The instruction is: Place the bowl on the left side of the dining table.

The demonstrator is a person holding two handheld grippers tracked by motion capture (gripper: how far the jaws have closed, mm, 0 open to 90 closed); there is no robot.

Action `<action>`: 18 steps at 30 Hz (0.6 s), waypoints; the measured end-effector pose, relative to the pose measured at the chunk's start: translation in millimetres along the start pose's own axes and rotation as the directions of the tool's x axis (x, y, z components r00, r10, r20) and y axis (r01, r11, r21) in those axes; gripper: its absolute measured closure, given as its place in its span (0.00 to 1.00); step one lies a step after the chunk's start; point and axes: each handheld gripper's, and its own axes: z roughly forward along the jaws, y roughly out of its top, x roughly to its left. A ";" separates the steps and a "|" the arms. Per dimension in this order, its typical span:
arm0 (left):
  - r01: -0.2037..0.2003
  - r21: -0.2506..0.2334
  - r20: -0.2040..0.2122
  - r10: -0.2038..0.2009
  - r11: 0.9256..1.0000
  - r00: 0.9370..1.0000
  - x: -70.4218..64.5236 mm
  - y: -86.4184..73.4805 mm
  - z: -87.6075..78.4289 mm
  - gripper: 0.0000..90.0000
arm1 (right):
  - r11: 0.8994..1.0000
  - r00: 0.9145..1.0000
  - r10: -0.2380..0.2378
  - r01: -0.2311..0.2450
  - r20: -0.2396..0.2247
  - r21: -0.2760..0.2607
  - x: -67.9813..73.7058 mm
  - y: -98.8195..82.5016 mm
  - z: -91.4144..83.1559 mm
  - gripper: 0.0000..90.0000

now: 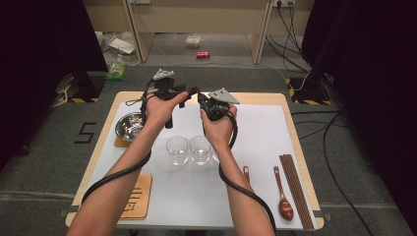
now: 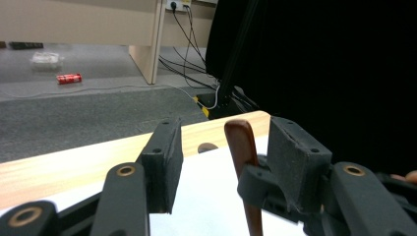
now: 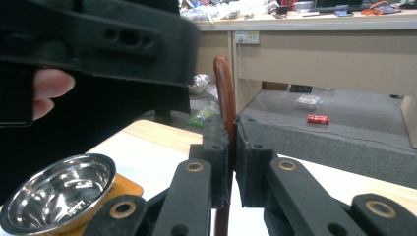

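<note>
While a white sheet covers most of the wooden desk, grey carpet runs behind it toward pale cabinets, with a red can lying there. Bare sheet lies open toward the desk's right edge; the steel bowl sits by the left edge, two glasses mid-desk. Above the far middle, the right gripper clamps a slim, glossy reddish-brown wooden utensil, rounded at its end. That end stands between the left gripper's wide-apart pads, untouched.
</note>
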 end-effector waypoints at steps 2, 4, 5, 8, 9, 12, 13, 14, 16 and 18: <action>-0.009 0.007 -0.002 0.009 1.000 1.000 -1.4 0.8 2.3 0.52 | 1.000 1.000 0.003 -0.003 -0.003 0.000 0.3 -1.1 0.8 0.94; -0.016 0.008 -0.006 0.016 1.000 1.000 -1.4 0.2 3.6 0.52 | 1.000 1.000 -0.004 0.004 -0.003 0.006 1.2 -3.5 1.3 0.94; -0.012 0.010 -0.006 0.012 1.000 1.000 -1.1 -0.4 4.0 0.52 | 1.000 1.000 -0.002 0.002 -0.003 0.006 1.1 -4.8 1.2 0.94; 0.007 0.016 -0.019 -0.006 1.000 1.000 2.5 -4.2 5.8 0.52 | 1.000 1.000 0.004 -0.004 -0.001 0.002 0.4 -8.1 0.2 0.94; 0.015 0.014 -0.019 -0.015 1.000 1.000 3.3 -5.2 6.4 0.52 | 1.000 1.000 0.005 -0.005 -0.001 0.004 0.4 -8.7 -0.1 0.94; 0.031 0.013 -0.010 -0.031 0.999 0.999 4.1 -7.7 9.0 0.51 | 1.000 1.000 0.005 -0.005 -0.001 0.001 -0.9 -8.4 -0.5 0.94; 0.030 0.011 -0.009 -0.029 1.000 1.000 3.7 -7.8 9.7 0.51 | 1.000 1.000 0.007 -0.007 0.000 0.002 -1.0 -7.6 -1.1 0.94; 0.030 0.008 -0.006 -0.030 1.000 1.000 3.0 -7.7 10.3 0.51 | 1.000 1.000 0.004 -0.004 0.001 -0.002 -1.4 -6.8 -1.3 0.94; 0.026 0.002 0.006 -0.026 1.000 1.000 0.9 -6.6 11.3 0.51 | 1.000 1.000 0.000 0.000 0.002 -0.002 -2.1 -5.5 -1.6 0.94; 0.025 0.001 0.013 -0.025 1.000 1.000 -0.9 -5.4 12.5 0.51 | 1.000 1.000 -0.001 0.001 0.002 -0.003 -2.1 -4.4 -2.2 0.94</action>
